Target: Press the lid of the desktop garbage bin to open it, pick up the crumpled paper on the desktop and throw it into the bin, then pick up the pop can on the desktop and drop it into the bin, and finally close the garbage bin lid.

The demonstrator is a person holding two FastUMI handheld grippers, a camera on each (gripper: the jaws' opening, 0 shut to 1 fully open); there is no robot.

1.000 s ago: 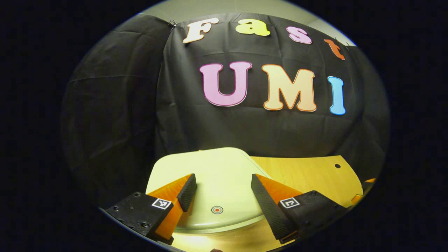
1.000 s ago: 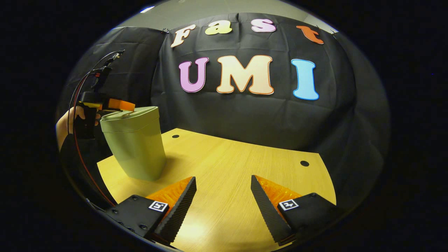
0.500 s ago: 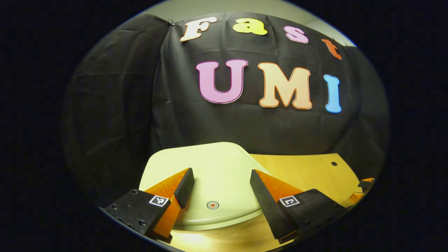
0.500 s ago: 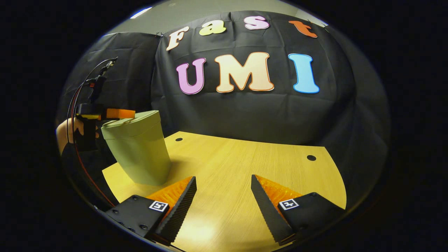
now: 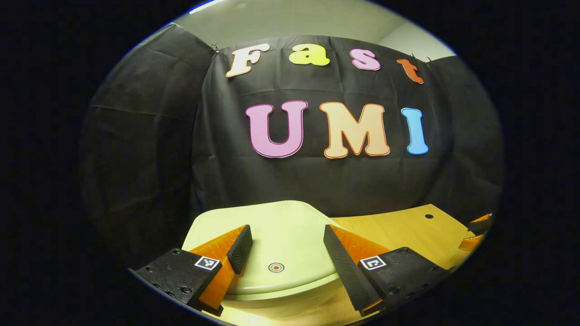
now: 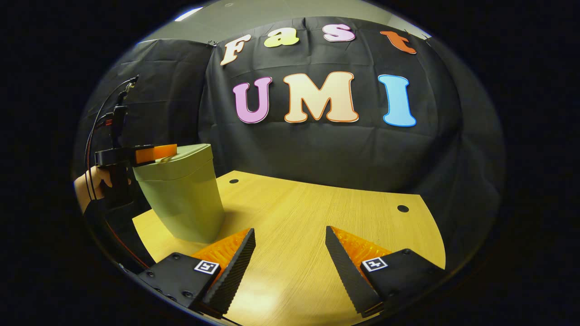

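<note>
The pale green bin stands at the table's left end in the right gripper view, its lid lying flat on top. From the left gripper view the lid is close below, with a small red ring mark near its front edge. My left gripper is open, its fingers low over the lid on either side of that mark; whether they touch it I cannot tell. The left gripper reaches in level over the lid's near edge, held by a hand. My right gripper is open above the bare wooden table, holding nothing.
The table has two small round holes near its back edge. Black cloth closes off the back and left sides. Cables rise from the left gripper. The right gripper's fingers show at the far right of the left gripper view.
My left gripper has come down closer to the lid and levelled out, its view tipping up slightly. The right gripper has barely shifted and stays open.
</note>
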